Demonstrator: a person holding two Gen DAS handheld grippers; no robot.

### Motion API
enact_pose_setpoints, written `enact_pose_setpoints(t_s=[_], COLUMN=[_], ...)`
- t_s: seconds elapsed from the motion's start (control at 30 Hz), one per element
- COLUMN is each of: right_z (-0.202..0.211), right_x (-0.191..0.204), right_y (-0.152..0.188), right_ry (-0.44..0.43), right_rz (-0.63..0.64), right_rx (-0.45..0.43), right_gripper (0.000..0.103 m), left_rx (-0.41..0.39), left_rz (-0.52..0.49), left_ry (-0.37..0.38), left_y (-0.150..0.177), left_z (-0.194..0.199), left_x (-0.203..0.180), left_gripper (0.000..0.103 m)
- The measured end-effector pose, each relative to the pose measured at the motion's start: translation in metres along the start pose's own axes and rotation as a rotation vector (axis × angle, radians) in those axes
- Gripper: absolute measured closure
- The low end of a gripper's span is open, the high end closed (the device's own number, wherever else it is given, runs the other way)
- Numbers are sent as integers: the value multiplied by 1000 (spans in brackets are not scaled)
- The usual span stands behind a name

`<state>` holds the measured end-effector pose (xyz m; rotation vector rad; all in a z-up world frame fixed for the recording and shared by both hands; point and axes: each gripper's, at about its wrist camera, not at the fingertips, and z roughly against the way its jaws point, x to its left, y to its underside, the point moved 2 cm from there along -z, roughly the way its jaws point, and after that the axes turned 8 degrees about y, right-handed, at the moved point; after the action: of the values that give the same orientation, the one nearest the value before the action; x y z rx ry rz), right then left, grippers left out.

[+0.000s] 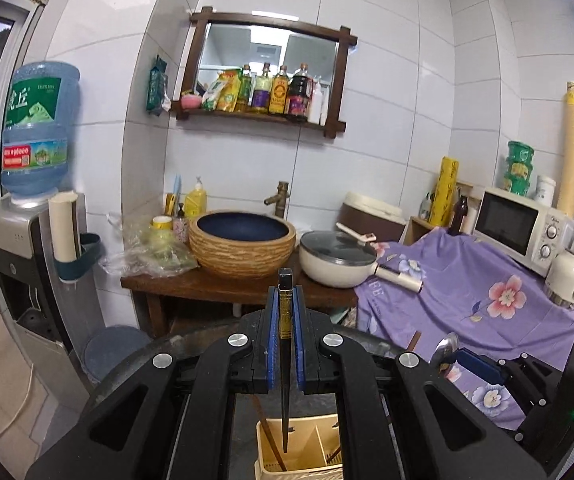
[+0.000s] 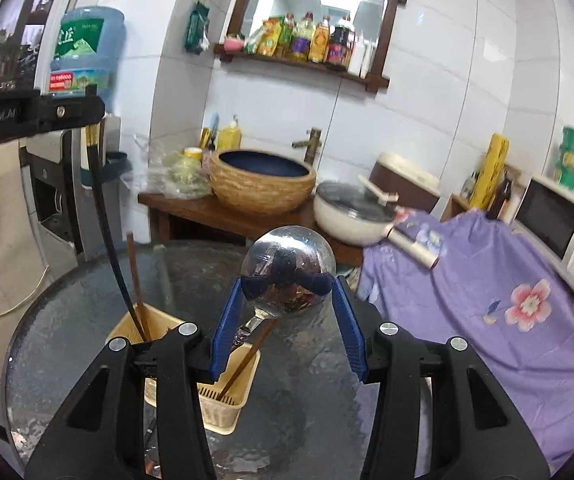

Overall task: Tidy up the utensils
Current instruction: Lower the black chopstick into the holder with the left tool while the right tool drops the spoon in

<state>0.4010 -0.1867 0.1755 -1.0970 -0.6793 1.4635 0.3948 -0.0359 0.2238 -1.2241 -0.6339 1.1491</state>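
Observation:
My left gripper (image 1: 286, 292) is shut on a black chopstick (image 1: 286, 360) that hangs upright, its tip over the left compartment of a beige utensil caddy (image 1: 307, 464). In the right wrist view that chopstick (image 2: 103, 208) runs from the left gripper (image 2: 59, 114) down into the caddy (image 2: 223, 408). My right gripper (image 2: 287, 284) is shut on the round bowl of a metal spoon (image 2: 287, 256), pads against its two sides, with the handle slanting down toward the caddy. Two brown chopsticks (image 2: 135, 276) stand in the caddy.
The caddy stands on a round glass table (image 2: 307, 380). A purple flowered cloth (image 2: 487, 280) covers the counter at right, with a microwave (image 2: 559, 224) on it. Behind are a wooden stand with a basin (image 2: 261, 180), a lidded pan (image 2: 351, 212) and a water dispenser (image 1: 27, 240).

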Motion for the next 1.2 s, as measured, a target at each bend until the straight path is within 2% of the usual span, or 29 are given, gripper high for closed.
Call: enact_pose_setpoints(t_s=[0.23, 0.77, 0.87, 1.0, 1.13, 1.2], right_z=[-23, -44, -46, -49, -47, -43], right_x=[18, 47, 49, 50, 44, 40], right_y=[31, 72, 76, 77, 77, 78], right_ry=[-9, -38, -47, -41, -73, -72], right_rz=[39, 93, 97, 94, 49, 35], right_rx=[34, 81, 90, 96, 89, 76], right_gripper=[56, 56, 72, 72, 70, 61], left_rx=[62, 155, 169, 163, 172, 169], left_rz=[18, 44, 47, 42, 41, 46], left_ry=[9, 9, 5, -1, 8, 12], left_y=[30, 80, 86, 91, 90, 90], left_z=[-18, -41, -44, -44, -42, -42], left_x=[9, 19, 21, 22, 23, 23], left_gripper=[96, 97, 97, 96, 96, 92])
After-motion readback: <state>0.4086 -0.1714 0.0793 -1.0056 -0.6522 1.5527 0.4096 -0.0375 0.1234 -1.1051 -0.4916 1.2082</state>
